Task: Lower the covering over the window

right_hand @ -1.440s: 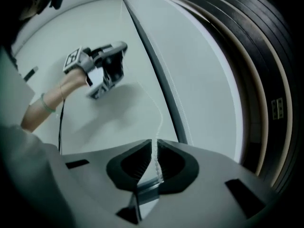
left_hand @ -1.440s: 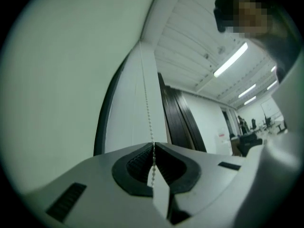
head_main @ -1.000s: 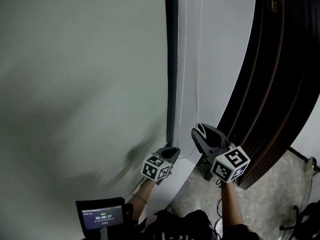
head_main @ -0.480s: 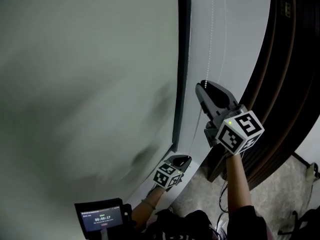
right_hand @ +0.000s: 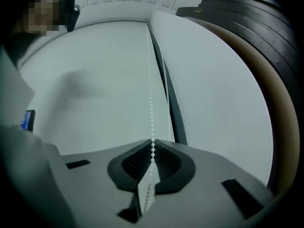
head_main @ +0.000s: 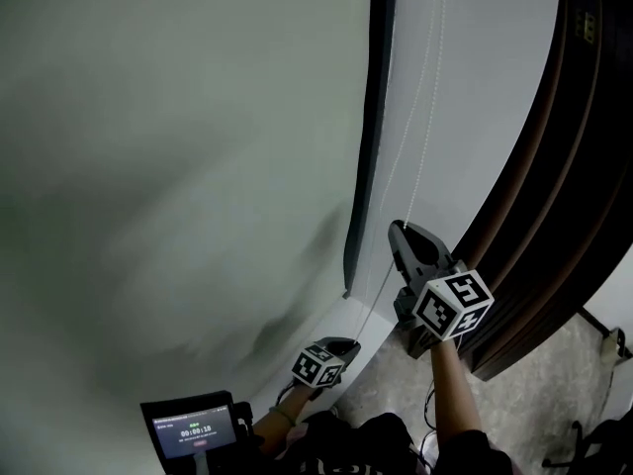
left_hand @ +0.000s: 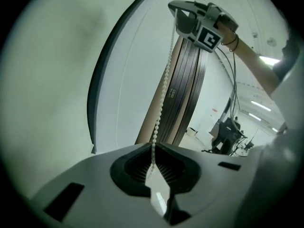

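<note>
A white bead chain [head_main: 425,156] hangs in front of the pale roller blind [head_main: 475,87], beside a dark vertical frame strip [head_main: 374,117]. My right gripper [head_main: 398,231] is higher up, and its jaws have just closed on the chain. In the right gripper view the beads [right_hand: 151,103] run straight into the shut right gripper [right_hand: 153,144]. My left gripper [head_main: 348,344] is low, near the floor, shut on the same chain. In the left gripper view the chain [left_hand: 164,89] rises taut from the left gripper [left_hand: 153,148] to the right gripper [left_hand: 183,6] above.
A plain greenish wall [head_main: 168,166] fills the left. Dark brown curved panels [head_main: 554,186] stand at the right of the blind. A small device with a lit screen [head_main: 193,430] sits at the bottom left. Speckled floor [head_main: 534,384] shows below.
The left gripper has gone down with the chain in it. The right gripper, open before, has moved along the chain and shut on it.
</note>
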The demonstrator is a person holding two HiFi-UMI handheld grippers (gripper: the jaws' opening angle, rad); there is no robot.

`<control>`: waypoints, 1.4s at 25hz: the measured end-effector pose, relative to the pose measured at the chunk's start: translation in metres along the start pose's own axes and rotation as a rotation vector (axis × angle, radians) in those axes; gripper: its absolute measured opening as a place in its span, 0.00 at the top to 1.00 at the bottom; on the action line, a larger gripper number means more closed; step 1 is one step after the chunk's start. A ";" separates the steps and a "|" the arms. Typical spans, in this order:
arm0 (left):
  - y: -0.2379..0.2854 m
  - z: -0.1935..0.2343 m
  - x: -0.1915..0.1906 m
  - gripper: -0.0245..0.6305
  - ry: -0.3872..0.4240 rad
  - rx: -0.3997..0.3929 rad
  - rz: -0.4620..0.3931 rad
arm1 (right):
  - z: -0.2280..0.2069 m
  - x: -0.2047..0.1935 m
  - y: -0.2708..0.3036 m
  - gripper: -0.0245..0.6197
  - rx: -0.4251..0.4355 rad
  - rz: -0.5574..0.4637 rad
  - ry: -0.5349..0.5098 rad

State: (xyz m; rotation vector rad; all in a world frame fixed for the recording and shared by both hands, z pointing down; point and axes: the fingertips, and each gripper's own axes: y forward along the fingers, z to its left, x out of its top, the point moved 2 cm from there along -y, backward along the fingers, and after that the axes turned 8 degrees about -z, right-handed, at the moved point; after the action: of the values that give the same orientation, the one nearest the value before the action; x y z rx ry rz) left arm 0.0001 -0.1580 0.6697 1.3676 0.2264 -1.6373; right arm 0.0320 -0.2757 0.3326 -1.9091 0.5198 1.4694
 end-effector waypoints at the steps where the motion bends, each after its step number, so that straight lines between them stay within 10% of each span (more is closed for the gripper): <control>1: -0.003 0.006 -0.008 0.94 -0.026 -0.002 -0.011 | -0.002 -0.005 -0.001 0.94 -0.008 -0.002 0.010; 8: -0.013 -0.015 -0.011 0.84 -0.084 0.067 -0.110 | -0.009 0.011 -0.042 0.94 -0.004 -0.017 -0.002; 17: -0.038 -0.008 0.009 0.84 -0.045 0.139 -0.244 | -0.006 -0.093 -0.101 0.92 -0.105 0.119 0.128; 35: -0.089 -0.029 0.083 0.85 -0.089 0.207 -0.518 | 0.047 -0.157 -0.139 0.93 -0.012 0.320 0.182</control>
State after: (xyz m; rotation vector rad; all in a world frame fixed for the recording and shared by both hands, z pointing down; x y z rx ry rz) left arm -0.0402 -0.1370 0.5532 1.4645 0.3909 -2.1961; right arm 0.0468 -0.1586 0.5115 -2.0514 0.9392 1.5004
